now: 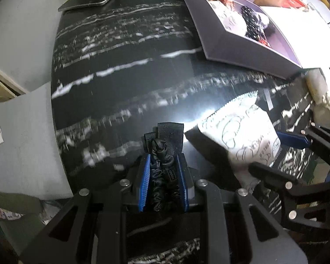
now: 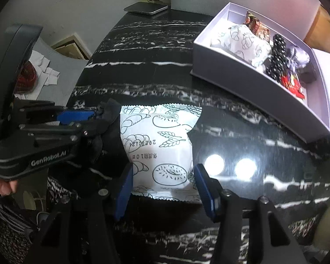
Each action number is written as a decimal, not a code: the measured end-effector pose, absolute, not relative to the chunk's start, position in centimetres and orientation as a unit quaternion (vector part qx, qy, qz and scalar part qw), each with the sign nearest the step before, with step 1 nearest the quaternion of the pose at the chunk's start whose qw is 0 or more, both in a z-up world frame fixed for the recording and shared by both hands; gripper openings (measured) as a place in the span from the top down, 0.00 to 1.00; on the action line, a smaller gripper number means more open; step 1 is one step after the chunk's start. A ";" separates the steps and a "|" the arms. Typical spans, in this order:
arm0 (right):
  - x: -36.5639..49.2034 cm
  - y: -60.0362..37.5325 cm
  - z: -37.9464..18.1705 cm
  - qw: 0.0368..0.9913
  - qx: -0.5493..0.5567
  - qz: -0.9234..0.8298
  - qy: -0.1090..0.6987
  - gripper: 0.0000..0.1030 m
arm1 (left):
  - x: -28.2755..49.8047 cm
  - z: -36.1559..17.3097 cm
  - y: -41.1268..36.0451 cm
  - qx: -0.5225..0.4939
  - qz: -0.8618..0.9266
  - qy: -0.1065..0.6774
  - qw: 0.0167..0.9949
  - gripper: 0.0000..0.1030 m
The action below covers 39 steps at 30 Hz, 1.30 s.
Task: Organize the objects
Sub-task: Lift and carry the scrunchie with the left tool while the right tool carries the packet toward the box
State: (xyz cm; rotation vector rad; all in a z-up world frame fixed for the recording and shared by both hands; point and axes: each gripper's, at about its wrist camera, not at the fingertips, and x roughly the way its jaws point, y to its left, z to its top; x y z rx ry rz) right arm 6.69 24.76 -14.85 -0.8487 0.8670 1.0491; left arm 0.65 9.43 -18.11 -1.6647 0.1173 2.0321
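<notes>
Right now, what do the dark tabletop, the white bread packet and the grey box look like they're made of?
Tabletop: polished black stone or a marble-look surface, white veins, mirror-like lamp reflections. Bread packet: thin plastic film, judging by crimped zigzag edges and printed pastry drawings. Grey box: probably matte cardboard, with flat, thin, unglossy walls.

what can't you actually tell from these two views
- Right wrist view: the near edge of the white snack packet printed with bread drawings, hidden behind the right gripper.
- Left wrist view: what the crumpled black item clamped in the left gripper is; folded, dark.
- Left wrist view: the contents of the open lavender cardboard box, blurred, partly behind its wall.
</notes>
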 end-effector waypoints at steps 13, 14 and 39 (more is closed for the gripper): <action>3.8 22.0 -15.0 0.725 -0.360 0.509 0.294 0.30 | 4.5 -18.0 7.8 -0.577 0.784 0.022 0.229 0.76; 3.5 21.9 -15.1 0.728 -0.362 0.510 0.280 0.27 | 4.7 -18.0 7.7 -0.572 0.788 0.020 0.228 0.76; 4.9 23.6 -18.0 0.729 -0.349 0.520 0.277 0.44 | 5.8 -18.9 5.4 -0.493 0.842 -0.041 0.216 0.81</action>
